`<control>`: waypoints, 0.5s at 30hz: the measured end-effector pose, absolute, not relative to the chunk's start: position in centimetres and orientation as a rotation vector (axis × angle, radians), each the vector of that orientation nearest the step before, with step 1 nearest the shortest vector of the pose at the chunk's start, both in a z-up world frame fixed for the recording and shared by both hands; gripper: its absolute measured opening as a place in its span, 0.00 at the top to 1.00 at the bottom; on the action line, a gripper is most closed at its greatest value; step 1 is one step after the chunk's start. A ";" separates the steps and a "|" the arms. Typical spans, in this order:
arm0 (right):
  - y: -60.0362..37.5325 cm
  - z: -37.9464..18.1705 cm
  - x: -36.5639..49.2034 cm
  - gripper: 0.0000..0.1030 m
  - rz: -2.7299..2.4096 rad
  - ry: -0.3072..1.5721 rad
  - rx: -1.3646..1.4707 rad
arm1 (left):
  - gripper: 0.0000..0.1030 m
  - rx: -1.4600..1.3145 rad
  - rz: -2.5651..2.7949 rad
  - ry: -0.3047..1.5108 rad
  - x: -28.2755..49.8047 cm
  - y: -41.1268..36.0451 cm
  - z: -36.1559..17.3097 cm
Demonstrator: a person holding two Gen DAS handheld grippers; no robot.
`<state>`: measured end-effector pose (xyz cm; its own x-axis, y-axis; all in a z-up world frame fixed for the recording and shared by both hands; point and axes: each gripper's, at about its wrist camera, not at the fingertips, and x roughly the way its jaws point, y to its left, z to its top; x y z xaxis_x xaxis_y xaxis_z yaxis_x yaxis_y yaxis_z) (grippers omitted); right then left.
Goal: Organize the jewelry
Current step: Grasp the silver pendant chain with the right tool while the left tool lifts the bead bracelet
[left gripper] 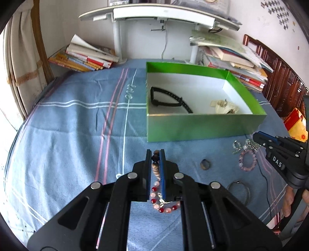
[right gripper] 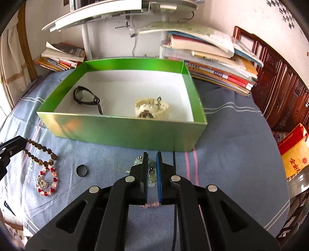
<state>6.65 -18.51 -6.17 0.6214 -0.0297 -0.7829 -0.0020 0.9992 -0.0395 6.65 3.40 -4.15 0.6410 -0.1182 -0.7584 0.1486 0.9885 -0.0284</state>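
Observation:
A green box (left gripper: 202, 125) (right gripper: 119, 131) with a white floor stands on the blue cloth; a black watch (left gripper: 166, 99) (right gripper: 87, 98) and a cream watch (left gripper: 225, 106) (right gripper: 152, 110) lie inside. My left gripper (left gripper: 155, 154) is shut on a brown bead bracelet (left gripper: 155, 164) (right gripper: 41, 152), which lies next to a red-and-pink bead bracelet (left gripper: 164, 204) (right gripper: 47, 183). My right gripper (right gripper: 151, 156) (left gripper: 257, 136) has its jaws narrowly around a silver charm bracelet (right gripper: 151, 173) (left gripper: 245, 146), with a pink bead bracelet (left gripper: 248, 162) (right gripper: 152, 205) just behind it.
A dark ring (left gripper: 205, 164) (right gripper: 82, 170) and a thin bangle (left gripper: 238, 190) lie on the cloth before the box. Stacks of books (left gripper: 87, 56) (right gripper: 212, 63) stand behind it. A white desk-lamp base (left gripper: 154, 11) rises at the back. A red-yellow bag (right gripper: 293, 152) sits right.

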 end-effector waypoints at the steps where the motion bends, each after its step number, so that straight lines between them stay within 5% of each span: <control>1: -18.6 -6.1 6.5 0.92 -0.016 0.897 -0.037 | 0.92 0.039 -0.157 0.857 6.6 3.2 -4.0; 15: -19.0 -5.0 5.1 0.92 -0.024 0.860 -0.039 | 0.92 0.062 -0.180 0.825 6.0 2.0 -2.9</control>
